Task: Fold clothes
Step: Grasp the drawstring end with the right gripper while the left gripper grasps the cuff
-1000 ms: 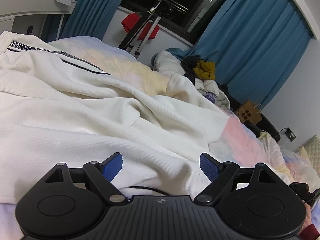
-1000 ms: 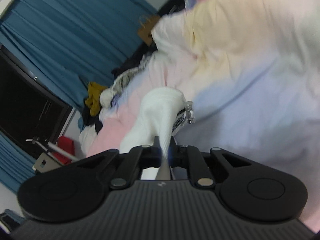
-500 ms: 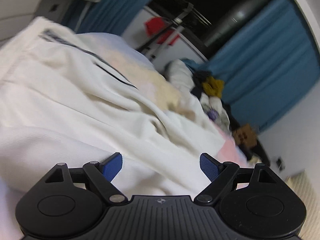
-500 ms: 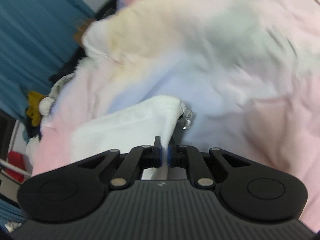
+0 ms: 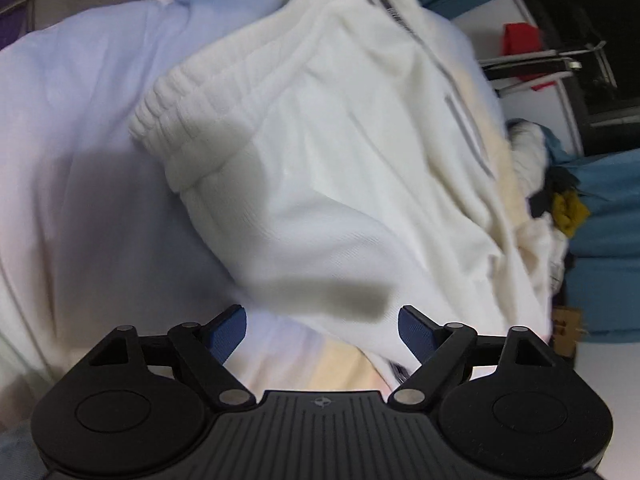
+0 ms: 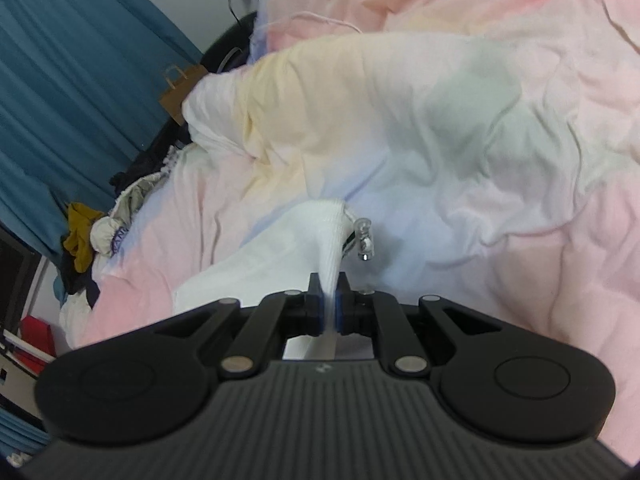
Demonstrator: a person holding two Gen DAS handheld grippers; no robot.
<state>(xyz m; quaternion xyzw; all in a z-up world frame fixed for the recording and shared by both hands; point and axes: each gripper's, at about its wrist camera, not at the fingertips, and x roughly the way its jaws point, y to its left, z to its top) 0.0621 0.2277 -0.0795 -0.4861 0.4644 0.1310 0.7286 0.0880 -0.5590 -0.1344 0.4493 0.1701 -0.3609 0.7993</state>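
Observation:
White sweatpants (image 5: pixel 340 168) with a ribbed elastic waistband (image 5: pixel 168 100) and grey side stripes lie on a pastel bed sheet (image 5: pixel 72 160). My left gripper (image 5: pixel 322 326) is open and empty, its blue pads just short of the pants' lower edge. My right gripper (image 6: pixel 328 294) is shut on a ribbed white end of the pants (image 6: pixel 324 236), and holds it above the bed. A metal-tipped drawstring (image 6: pixel 364 240) hangs beside it.
A crumpled pastel duvet (image 6: pixel 420 100) fills the bed ahead of the right gripper. A heap of other clothes (image 6: pixel 92 232) lies at the bed's edge by blue curtains (image 6: pixel 72 60). A brown paper bag (image 6: pixel 176 88) stands beyond. A dark window and a stand (image 5: pixel 560 64) are at the far right.
My left gripper has swung and rolled, now looking down at the waistband and the sheet. My right gripper, still shut on the cloth, has carried it further over the duvet.

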